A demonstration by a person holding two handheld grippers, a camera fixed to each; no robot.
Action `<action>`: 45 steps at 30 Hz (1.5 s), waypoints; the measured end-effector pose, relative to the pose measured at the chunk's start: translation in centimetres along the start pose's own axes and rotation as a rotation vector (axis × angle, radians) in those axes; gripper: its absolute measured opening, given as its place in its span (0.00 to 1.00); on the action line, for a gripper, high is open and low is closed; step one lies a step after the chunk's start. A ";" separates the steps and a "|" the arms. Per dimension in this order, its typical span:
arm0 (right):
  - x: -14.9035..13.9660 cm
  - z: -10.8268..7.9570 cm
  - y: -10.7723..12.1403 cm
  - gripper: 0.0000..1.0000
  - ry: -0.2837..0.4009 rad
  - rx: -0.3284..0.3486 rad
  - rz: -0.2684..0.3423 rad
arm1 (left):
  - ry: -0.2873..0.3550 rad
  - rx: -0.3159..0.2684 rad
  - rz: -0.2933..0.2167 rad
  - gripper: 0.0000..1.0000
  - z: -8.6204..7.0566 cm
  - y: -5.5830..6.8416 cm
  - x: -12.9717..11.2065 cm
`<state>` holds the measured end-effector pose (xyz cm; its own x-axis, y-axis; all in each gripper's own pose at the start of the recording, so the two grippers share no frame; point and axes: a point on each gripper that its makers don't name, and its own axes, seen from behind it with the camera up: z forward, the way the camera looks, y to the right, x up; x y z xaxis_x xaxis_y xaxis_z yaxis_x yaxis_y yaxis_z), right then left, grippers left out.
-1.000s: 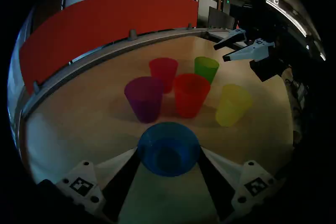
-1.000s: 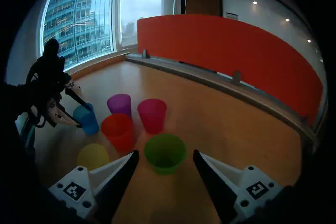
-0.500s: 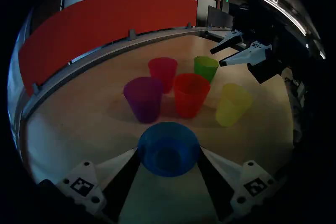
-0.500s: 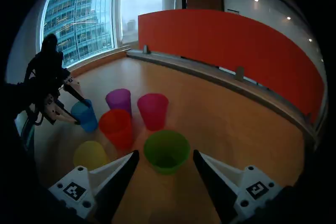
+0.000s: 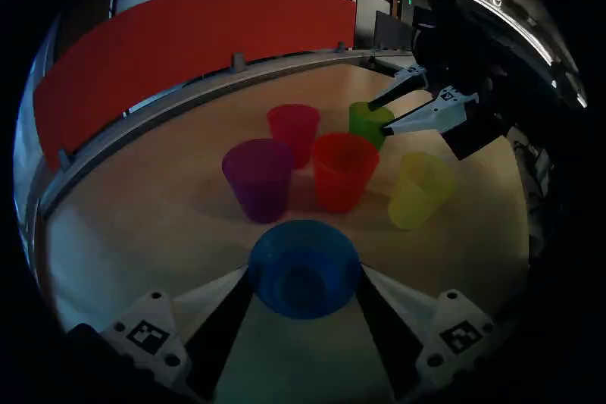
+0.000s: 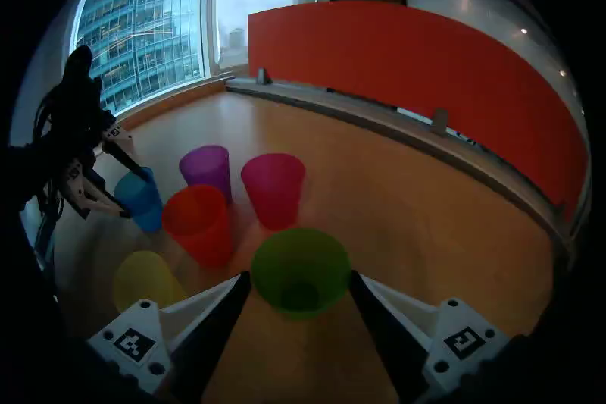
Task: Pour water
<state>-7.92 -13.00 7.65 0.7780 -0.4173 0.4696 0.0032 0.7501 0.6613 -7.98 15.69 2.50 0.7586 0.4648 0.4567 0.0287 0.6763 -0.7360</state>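
Note:
Several coloured plastic cups stand on a wooden table [image 5: 151,214]. My left gripper [image 5: 303,274] is shut on the blue cup [image 5: 304,267], its fingers pressed against both sides. The right gripper view shows that gripper [image 6: 130,193] far left, with the blue cup [image 6: 140,199] in it. My right gripper [image 6: 299,277] is open, its fingers flanking the green cup [image 6: 301,271] near the rim. From the left gripper view, the right gripper [image 5: 378,118] straddles the green cup [image 5: 369,122] at the back of the group. I cannot make out water in any cup.
Between the two grippers stand a purple cup [image 5: 259,178], a pink cup [image 5: 294,129], an orange-red cup [image 5: 345,170] and a yellow cup [image 5: 419,188], close together. A red partition [image 5: 189,40] runs along the table's far edge. Large windows [image 6: 144,32] lie beyond the table.
My right gripper has moved forward until the green cup sits between its fingers. My left gripper and the blue cup have stayed put.

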 end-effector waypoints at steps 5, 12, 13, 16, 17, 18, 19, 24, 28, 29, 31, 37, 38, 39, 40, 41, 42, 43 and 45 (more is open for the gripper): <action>-0.4 1.0 0.2 1.00 -0.011 -0.006 -0.007 | 0.000 0.000 -0.002 0.88 0.0 0.0 0.0; -0.5 1.8 0.3 0.99 -0.011 -0.014 -0.018 | 0.001 0.000 -0.004 0.88 0.0 0.0 0.0; -0.6 1.8 0.3 0.96 -0.011 -0.015 -0.019 | 0.001 0.000 -0.005 0.88 0.0 0.0 0.0; -0.6 1.9 0.3 0.91 -0.008 -0.017 -0.019 | 0.002 0.000 -0.005 0.88 0.0 0.0 0.0; -0.6 1.9 0.3 0.91 -0.006 -0.019 -0.018 | 0.003 0.001 -0.005 0.88 0.0 0.0 0.0; -0.6 1.9 0.4 0.91 -0.005 -0.020 -0.016 | 0.004 0.002 -0.004 0.88 0.0 0.0 0.0; -0.6 1.9 0.4 0.91 -0.005 -0.021 -0.015 | 0.005 0.003 -0.004 0.88 0.0 0.0 0.0; -0.8 1.6 0.5 0.91 -0.004 -0.025 -0.013 | 0.008 0.005 -0.008 0.88 0.0 0.0 0.0; -0.3 1.0 0.5 0.91 0.009 -0.031 -0.013 | 0.008 0.003 -0.009 0.88 0.0 0.1 0.1; -0.1 0.8 0.4 0.91 0.017 -0.032 -0.012 | 0.008 0.002 -0.009 0.87 0.0 0.1 0.1; 0.5 0.2 0.4 0.91 0.030 -0.034 -0.010 | 0.013 0.002 -0.009 0.87 -0.2 0.2 0.2; 2.3 -1.6 0.4 0.91 0.066 -0.046 -0.017 | 0.044 0.007 -0.013 0.87 -1.0 0.5 1.2; 2.6 -2.0 0.4 0.91 0.073 -0.049 -0.021 | 0.053 0.009 -0.014 0.87 -1.2 0.5 1.5; 2.8 -2.3 0.3 0.91 0.079 -0.051 -0.023 | 0.062 0.012 -0.014 0.87 -1.5 0.5 1.9; 3.1 -2.6 0.2 0.91 0.086 -0.054 -0.026 | 0.072 0.016 -0.015 0.87 -1.7 0.6 2.2; 3.5 -3.0 0.2 0.91 0.095 -0.057 -0.028 | 0.084 0.020 -0.015 0.87 -1.9 0.6 2.6; 3.7 -3.3 0.1 0.91 0.102 -0.060 -0.031 | 0.095 0.023 -0.016 0.87 -2.2 0.6 3.0; 4.0 -3.7 0.0 0.91 0.110 -0.062 -0.032 | 0.107 0.026 -0.017 0.87 -2.4 0.6 3.4; 4.5 -4.4 -0.2 0.91 0.127 -0.066 -0.037 | 0.133 0.034 -0.019 0.87 -3.0 0.7 4.3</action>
<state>-1.65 -12.85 7.07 0.8498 -0.3800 0.3654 0.0713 0.7696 0.6345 -2.73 16.45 2.44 0.8377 0.3738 0.3982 0.0233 0.7041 -0.7098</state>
